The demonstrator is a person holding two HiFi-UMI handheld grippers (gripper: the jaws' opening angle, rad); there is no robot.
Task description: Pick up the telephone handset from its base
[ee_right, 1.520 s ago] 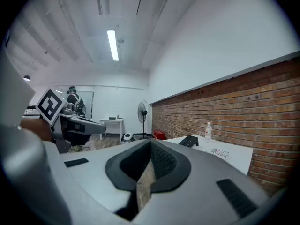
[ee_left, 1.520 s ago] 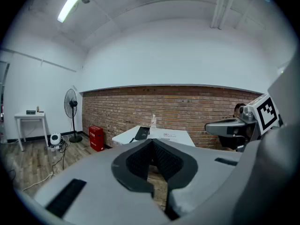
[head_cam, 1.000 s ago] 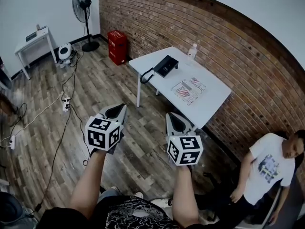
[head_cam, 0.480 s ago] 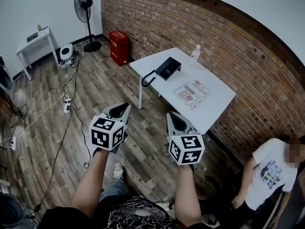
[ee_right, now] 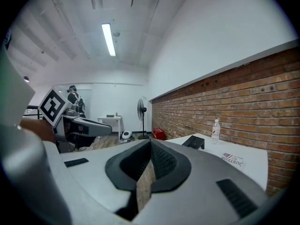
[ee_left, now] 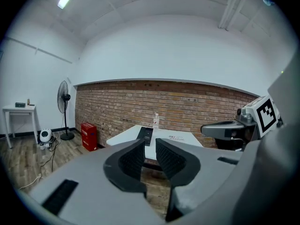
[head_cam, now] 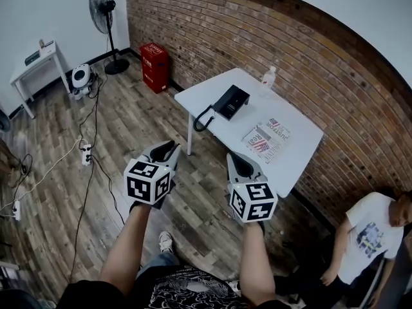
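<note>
The black telephone [head_cam: 230, 102] sits near the left end of the white table [head_cam: 293, 124], its handset resting on the base and a coiled cord [head_cam: 203, 118] hanging over the table edge. Both grippers are in the air over the wooden floor, well short of the table. My left gripper [head_cam: 168, 148] has its jaws a narrow gap apart and opening, with nothing between them; over them the telephone [ee_left: 146, 136] shows far ahead. The right gripper [head_cam: 235, 157] is shut and empty, its tips meeting [ee_right: 150, 142], with the telephone [ee_right: 194, 142] to its right.
A clear bottle [head_cam: 268, 77] and a newspaper [head_cam: 267, 137] lie on the table by the brick wall. A red box [head_cam: 155, 66], a standing fan [head_cam: 103, 18] and a small white side table [head_cam: 35, 60] stand far left. Cables [head_cam: 85, 154] cross the floor. A person [head_cam: 364, 237] sits lower right.
The table and telephone have come closer in the head view as I walk forward. Both grippers have advanced with me, still side by side.
</note>
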